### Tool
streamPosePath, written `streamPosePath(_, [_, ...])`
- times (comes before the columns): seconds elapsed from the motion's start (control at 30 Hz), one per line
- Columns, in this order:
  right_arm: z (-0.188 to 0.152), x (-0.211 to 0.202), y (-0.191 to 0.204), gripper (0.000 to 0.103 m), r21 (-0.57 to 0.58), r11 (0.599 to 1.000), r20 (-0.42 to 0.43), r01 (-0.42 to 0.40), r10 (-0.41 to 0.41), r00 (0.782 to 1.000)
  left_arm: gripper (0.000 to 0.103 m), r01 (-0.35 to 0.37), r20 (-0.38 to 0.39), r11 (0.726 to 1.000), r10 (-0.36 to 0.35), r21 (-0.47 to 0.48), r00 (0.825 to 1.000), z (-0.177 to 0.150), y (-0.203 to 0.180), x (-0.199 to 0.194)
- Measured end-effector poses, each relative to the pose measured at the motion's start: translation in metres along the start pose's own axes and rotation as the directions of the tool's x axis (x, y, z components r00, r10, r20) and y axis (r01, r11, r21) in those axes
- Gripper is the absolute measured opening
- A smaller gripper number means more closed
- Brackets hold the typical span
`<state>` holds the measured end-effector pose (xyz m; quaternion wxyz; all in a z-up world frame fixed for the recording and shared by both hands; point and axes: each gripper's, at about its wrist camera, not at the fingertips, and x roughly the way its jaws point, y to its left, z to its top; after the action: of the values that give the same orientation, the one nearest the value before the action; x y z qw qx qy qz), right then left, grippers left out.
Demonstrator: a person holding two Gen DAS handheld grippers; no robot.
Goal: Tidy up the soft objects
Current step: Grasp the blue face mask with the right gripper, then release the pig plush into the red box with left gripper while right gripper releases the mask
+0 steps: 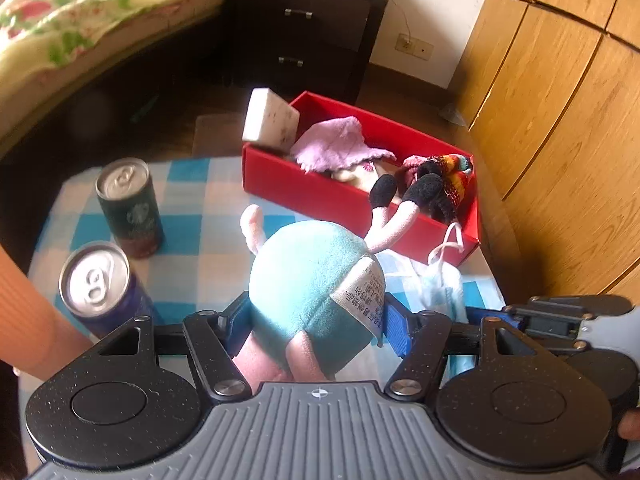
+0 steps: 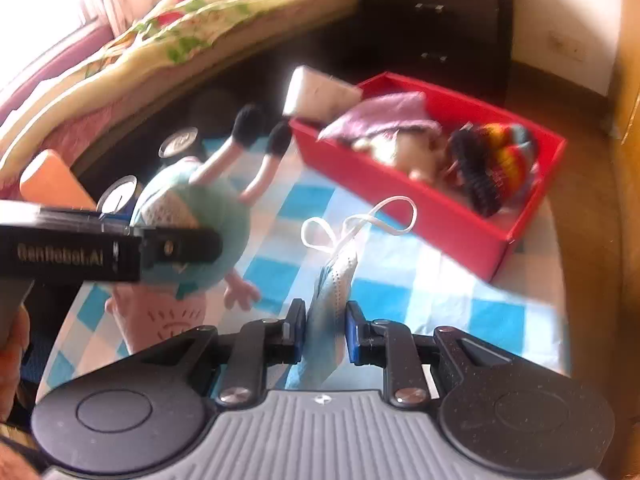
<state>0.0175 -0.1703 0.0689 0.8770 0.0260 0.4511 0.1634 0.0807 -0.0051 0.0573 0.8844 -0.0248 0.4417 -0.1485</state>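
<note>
My left gripper (image 1: 316,320) is shut on a plush doll (image 1: 316,284) with a light blue body, pink limbs and black feet, held above the checked table. The doll also shows in the right wrist view (image 2: 204,216), with the left gripper (image 2: 112,248) on it. My right gripper (image 2: 322,332) is shut on a light blue face mask (image 2: 330,300) with white ear loops, lifted just off the cloth. The mask also shows in the left wrist view (image 1: 444,280). A red box (image 1: 280,176) holds a purple cloth (image 1: 336,140), a rainbow knit toy (image 1: 452,176) and a white sponge block (image 1: 270,120) leaning on its rim.
Two drink cans (image 1: 128,208) (image 1: 96,280) stand on the blue-and-white checked tablecloth (image 1: 192,240) at the left. A bed with a floral cover (image 1: 80,20), a dark drawer unit (image 1: 312,32) and a wooden wardrobe (image 1: 560,120) surround the table.
</note>
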Motion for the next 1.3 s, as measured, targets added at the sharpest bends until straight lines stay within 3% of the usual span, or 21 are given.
streamPosePath(0.47, [0.029,-0.032,-0.013,0.000,0.046,0.999,0.151,0.023,-0.030,0.988,0.066,-0.106,0.111,0.987,0.092,0.120,0.989,0.044,-0.045,-0.013])
streamPosePath(0.9, [0.073,-0.046,-0.050,0.000,0.113,0.992,0.262,0.062,-0.090,0.961,0.066,-0.112,0.180,0.978,0.080,0.178,0.980,0.094,-0.076,0.006])
streamPosePath(1.3, [0.087,-0.041,-0.063,0.000,0.137,0.988,0.283,0.077,-0.113,0.952,0.066,-0.108,0.185,0.977,0.074,0.186,0.980,0.106,-0.078,0.023])
